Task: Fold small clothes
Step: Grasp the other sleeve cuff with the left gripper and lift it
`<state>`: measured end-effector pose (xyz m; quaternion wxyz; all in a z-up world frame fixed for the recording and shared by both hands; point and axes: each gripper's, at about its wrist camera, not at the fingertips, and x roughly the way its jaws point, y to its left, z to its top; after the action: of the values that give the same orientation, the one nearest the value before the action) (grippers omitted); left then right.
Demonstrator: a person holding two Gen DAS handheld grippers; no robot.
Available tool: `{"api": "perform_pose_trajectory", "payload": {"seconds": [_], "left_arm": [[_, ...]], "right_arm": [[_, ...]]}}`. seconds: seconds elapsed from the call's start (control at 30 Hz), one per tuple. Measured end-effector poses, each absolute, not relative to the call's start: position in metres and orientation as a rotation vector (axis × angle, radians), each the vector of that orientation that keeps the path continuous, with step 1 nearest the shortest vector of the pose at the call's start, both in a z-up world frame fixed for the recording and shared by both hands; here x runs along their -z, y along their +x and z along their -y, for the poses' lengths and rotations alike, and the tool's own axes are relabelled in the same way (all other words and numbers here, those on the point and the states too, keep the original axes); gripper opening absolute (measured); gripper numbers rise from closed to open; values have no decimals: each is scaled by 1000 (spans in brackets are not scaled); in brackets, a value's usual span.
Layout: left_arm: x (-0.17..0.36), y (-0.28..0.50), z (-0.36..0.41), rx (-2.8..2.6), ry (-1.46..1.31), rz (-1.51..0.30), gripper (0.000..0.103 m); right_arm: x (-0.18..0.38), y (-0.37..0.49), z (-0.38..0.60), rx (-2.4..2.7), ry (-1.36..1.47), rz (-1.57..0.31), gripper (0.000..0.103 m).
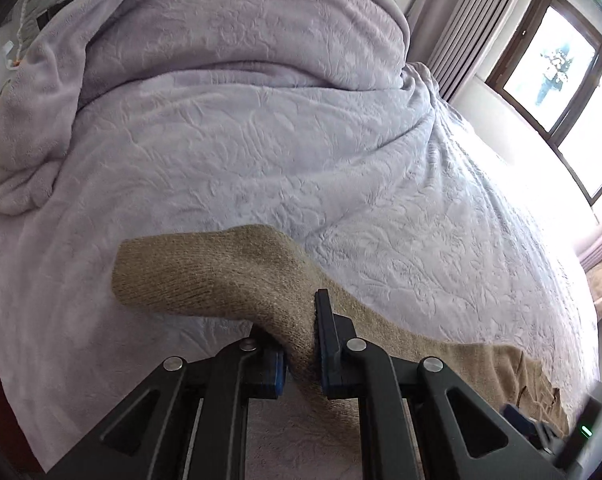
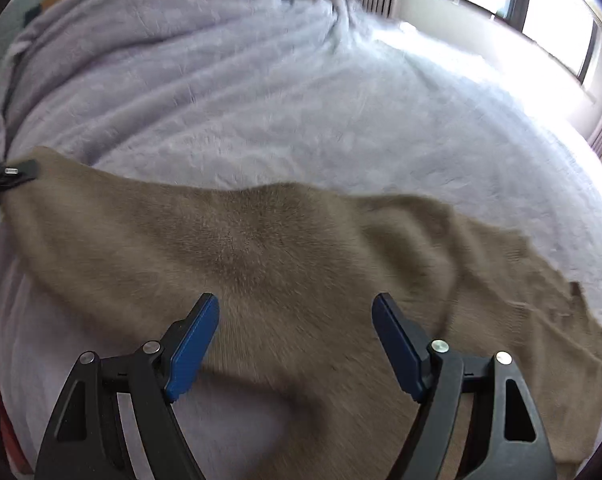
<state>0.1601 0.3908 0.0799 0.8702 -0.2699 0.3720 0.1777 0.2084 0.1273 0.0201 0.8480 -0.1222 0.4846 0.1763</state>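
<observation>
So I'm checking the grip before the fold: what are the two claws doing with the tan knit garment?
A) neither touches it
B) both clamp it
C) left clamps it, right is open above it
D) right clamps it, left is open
C: the left claw pinches a bunched fold of the tan knit garment, while the right claw stands wide open over it.

A tan knitted garment (image 2: 285, 240) lies on the pale lilac bedspread (image 1: 261, 152), which is embossed with leaves; the gripper pads (image 2: 193, 344) are blue.
</observation>
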Motion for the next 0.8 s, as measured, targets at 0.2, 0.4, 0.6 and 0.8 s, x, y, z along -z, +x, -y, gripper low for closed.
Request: {"api": "perform_pose_trajectory", "payload": {"seconds": [0.2, 0.4, 0.6, 0.8], "left_arm": [[-83, 155, -386, -385, -509, -771, 13], [-77, 162, -386, -408, -523, -775, 13], [-106, 162, -357, -392, -437, -739, 11], [-129, 177, -293, -281, -342, -750, 10]], "right_arm": [[5, 251, -144, -406, -237, -1070, 84], [-12, 238, -109, -329, -135, -991, 84], [-6, 248, -116, -301, -201, -1065, 82], [-57, 195, -58, -299, -186, -907, 80]]}}
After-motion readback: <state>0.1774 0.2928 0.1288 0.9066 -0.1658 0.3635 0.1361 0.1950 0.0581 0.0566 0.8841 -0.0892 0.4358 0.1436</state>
